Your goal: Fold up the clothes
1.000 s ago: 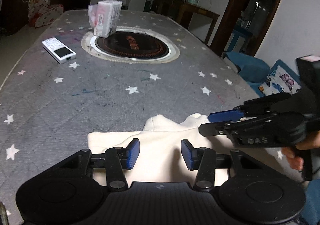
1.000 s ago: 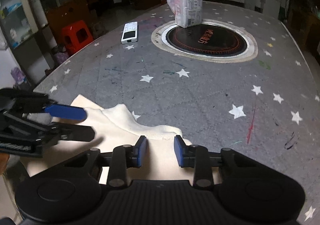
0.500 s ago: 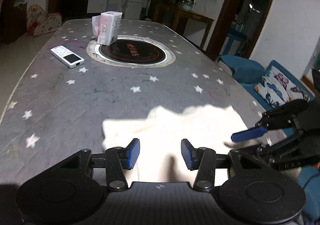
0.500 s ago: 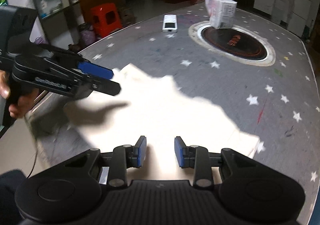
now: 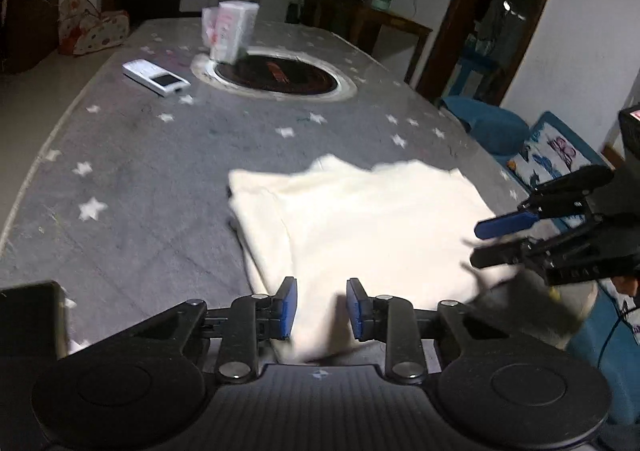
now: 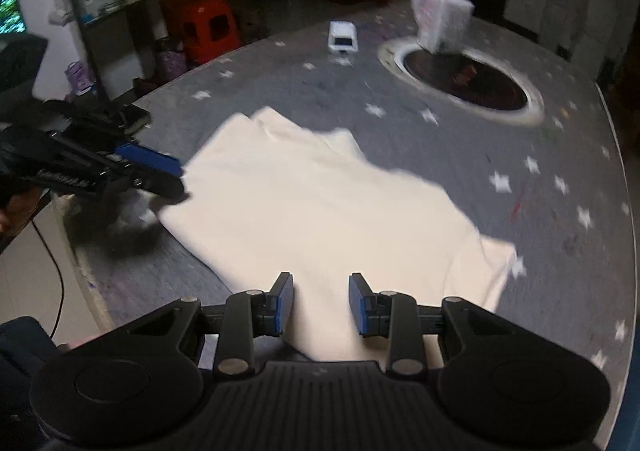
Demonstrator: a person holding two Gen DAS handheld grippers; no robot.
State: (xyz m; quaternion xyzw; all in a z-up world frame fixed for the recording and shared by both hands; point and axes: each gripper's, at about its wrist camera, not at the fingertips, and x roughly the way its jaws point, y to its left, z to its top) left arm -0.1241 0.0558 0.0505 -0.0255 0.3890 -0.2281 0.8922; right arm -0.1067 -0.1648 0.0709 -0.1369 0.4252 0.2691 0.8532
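Both tongs hover low over the near edge of a cream garment (image 5: pixel 360 227) that lies spread on the star-patterned surface (image 5: pixel 160 179). Our left tongs (image 5: pixel 319 309) stand at a narrow gap, having just been closing; cloth shows beyond that gap, but we see no pad pressing on it, so we judge them empty. Our right tongs (image 6: pixel 320 303) keep a similar narrow gap, again with fabric showing past it and nothing pinched that we can make out. We hold each pair tilted down at the hem nearest us, one toward each side of the garment, which we read as lining up to catch two corners at once so the cloth can be carried over in an even fold. The garment sits close to our edge of the surface, well apart from the clutter further back: a white remote-like device (image 5: pixel 156 77), a wrapped white package (image 5: pixel 230 31) resting at the rim of a round dark inset (image 5: pixel 280 75) sunk in the middle. That leaves bare room beyond the cloth for the fold to land. As for writing, the red marks on the inset and the print on the package are too blurred to read, and the pale lettering on the side of the other tool, seen from our right camera, is equally illegible.
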